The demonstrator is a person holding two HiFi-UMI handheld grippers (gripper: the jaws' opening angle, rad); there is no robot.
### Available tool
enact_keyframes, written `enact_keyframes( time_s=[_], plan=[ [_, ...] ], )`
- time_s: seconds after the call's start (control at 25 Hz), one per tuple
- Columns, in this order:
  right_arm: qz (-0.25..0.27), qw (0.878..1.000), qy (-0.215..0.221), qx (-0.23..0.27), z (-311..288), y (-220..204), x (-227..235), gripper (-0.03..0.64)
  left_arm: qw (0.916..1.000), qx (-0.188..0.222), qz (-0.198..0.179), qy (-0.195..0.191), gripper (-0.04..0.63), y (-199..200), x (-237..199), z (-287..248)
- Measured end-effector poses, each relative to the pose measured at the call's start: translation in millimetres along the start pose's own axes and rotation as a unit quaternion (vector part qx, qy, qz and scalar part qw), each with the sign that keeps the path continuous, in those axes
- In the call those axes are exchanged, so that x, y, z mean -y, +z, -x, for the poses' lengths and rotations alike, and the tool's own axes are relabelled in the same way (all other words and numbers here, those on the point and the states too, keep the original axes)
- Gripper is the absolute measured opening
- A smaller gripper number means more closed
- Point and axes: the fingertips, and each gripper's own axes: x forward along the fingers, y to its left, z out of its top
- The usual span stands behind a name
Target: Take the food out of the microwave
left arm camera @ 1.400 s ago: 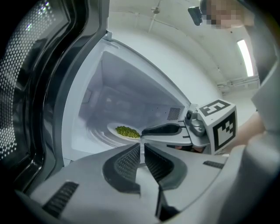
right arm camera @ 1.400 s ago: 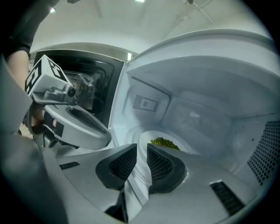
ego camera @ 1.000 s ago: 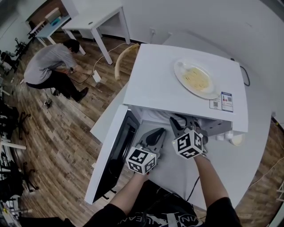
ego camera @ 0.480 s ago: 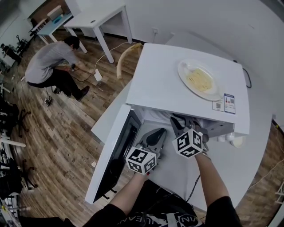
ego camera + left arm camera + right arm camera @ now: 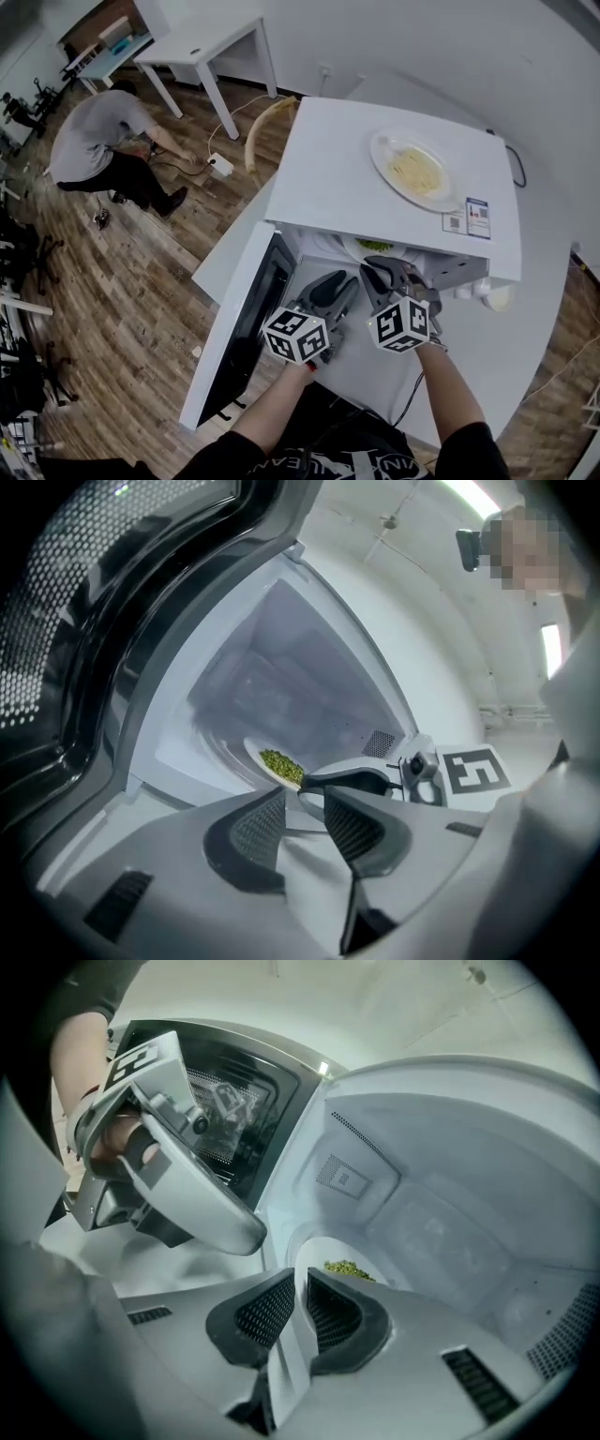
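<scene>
"Door (image 5: 234,323) of the microwave (image 5: 328,169) stands wide at the left. What can go wrong from here?"

"Start with the left tongs (image 5: 302,799). Their jaws have just been opening and now stand released, nothing between them, right in front of the opening. So the plate (image 5: 265,758) of green food (image 5: 281,764), at the mouth of the chamber, hangs on the right tongs (image 5: 301,1279) alone. Those have been closing and are clenched on its near rim."

"A one-sided pinch, then."

"Yes. I judge that once the plate clears the opening its far side may droop, and the loose green bits may roll off onto the desk (image 5: 548,300). If the rim slips between the jaws, the whole plate drops. The left tongs also sit close enough to be bumped on the way out."

"Anything to read?"

"Little. A second plate (image 5: 417,171) of pale food (image 5: 414,169) lies on top of the microwave. Right of it is a sticker (image 5: 469,217) with a code square and blue and red print, too small to read. No brand shows, and the cubes (image 5: 401,323) carry only black-and-white markers."
</scene>
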Motion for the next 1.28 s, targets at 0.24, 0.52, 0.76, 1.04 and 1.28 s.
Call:
enact_keyframes(
  time_s=[0.24, 0.52, 0.76, 1.04, 1.28],
  plan=[
    [-0.004, 1.0, 0.008, 0.02, 14.9, 1.6, -16.4, 0.06, 0.9977, 0.001, 0.068, 0.0, 0.117, -4.1, -5.0, 1.7],
    [-0.018, 0.999, 0.016, 0.045, 26.1, 9.4, -29.9, 0.06, 0.988, 0.008, 0.154, -0.014, 0.121, -9.6, -6.1, 1.0],
    [-0.01, 0.998, 0.021, 0.057, 31.8, 13.9, -41.3, 0.06, 0.9833, 0.014, 0.181, -0.02, 0.119, -10.1, -7.0, 0.8],
    [-0.014, 0.997, 0.031, 0.071, 38.0, 16.4, -43.9, 0.06, 0.977, 0.019, 0.211, -0.023, 0.118, -11.0, -7.9, -0.3],
    [-0.01, 0.996, 0.034, 0.076, 42.3, 15.0, -46.1, 0.06, 0.9727, 0.015, 0.229, -0.032, 0.12, -15.0, -5.0, -0.8]
  ],
)
